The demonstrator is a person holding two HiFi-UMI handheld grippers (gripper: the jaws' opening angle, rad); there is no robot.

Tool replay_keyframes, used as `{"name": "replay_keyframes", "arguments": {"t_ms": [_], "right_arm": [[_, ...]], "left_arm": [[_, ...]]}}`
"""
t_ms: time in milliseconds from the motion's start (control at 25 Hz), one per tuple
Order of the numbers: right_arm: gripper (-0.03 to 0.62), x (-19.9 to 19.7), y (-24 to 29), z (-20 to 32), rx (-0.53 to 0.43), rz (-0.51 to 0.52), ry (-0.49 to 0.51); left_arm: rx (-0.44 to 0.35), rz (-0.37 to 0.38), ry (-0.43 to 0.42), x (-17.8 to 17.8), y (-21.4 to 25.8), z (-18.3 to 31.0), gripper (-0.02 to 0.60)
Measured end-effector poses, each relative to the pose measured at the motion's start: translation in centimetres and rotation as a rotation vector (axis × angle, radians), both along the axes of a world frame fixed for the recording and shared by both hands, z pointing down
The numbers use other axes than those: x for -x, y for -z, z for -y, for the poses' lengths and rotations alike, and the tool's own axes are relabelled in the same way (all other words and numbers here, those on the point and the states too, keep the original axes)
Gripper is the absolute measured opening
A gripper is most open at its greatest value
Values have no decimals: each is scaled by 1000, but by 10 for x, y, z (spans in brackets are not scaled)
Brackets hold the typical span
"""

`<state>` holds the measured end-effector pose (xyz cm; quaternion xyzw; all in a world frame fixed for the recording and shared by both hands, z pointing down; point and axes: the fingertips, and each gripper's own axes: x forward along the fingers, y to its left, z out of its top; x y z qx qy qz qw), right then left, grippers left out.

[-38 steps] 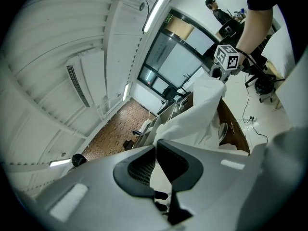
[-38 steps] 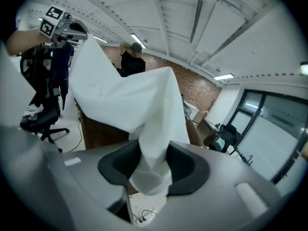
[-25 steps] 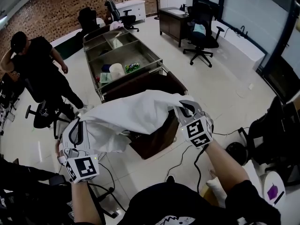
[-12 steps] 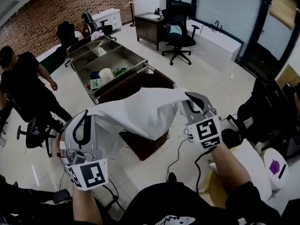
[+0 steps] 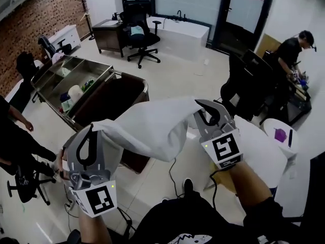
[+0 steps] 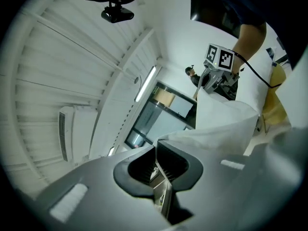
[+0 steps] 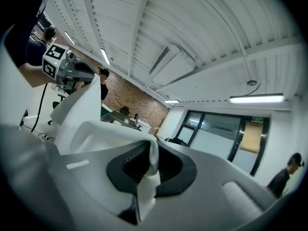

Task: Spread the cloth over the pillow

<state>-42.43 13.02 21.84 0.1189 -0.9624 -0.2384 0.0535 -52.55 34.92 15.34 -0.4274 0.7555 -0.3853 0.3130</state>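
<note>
Head view: cloth (image 5: 152, 128) is thin, white and limp. Judged light with no stiffness, it will sag and billow, and only holds a flat shape under tension. The best hold is two corners of one edge, pulled apart, and that is the current hold.

It hangs in mid-air at frame centre as a sagging sheet between both claws. Soft folds run along the span and the lower edge droops toward 6 o'clock, above the floor.

- **Left gripper** (image 5: 93, 131): at 8 o'clock of the cloth, jaws closed tight on one corner.
- **Right gripper** (image 5: 200, 105): at 2 o'clock, jaws clamped on the other corner, with a tuft of fabric poking through the pads.

Both pinches are small, so a hard tug risks a slip.

The likely pillow (image 5: 264, 151) is a white padded shape at 4 o'clock of the right gripper, but this cannot be confirmed. The cloth is not over it yet. A brown cabinet (image 5: 119, 93) sits beyond the cloth at 11 o'clock.
</note>
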Motion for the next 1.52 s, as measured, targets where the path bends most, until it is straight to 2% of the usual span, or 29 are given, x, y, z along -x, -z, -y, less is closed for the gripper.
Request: {"name": "replay_keyframes", "arguments": {"t_ms": [320,560,800,1040,1120,1240,1400,1520], "right_arm": [[18,-133,24,49,-14,49,-235],[18,-256,18,93,-19,31,-405],[18,-387,0,140,13,5,-543],[18,-504,-35,180,78,-50,-655],[18,-536,-54,190,102,-81,-694],[18,-570,-89,200,157,-137,-735],[18,-610,-132,215,268,-180,-803],[18,-636,-155,224,329,-202,-868]], "left_arm": [[-10,10,-247,-79,7,81,5],[-21,-10,-417,-161,4,157,5],[22,-45,-529,-255,-15,233,5],[79,-77,-590,-330,-39,302,5],[114,-127,-602,-346,-59,326,5],[214,-196,-600,-363,-99,362,5],[334,-244,-609,-375,-144,401,5],[406,-274,-615,-371,-174,431,5]]}}
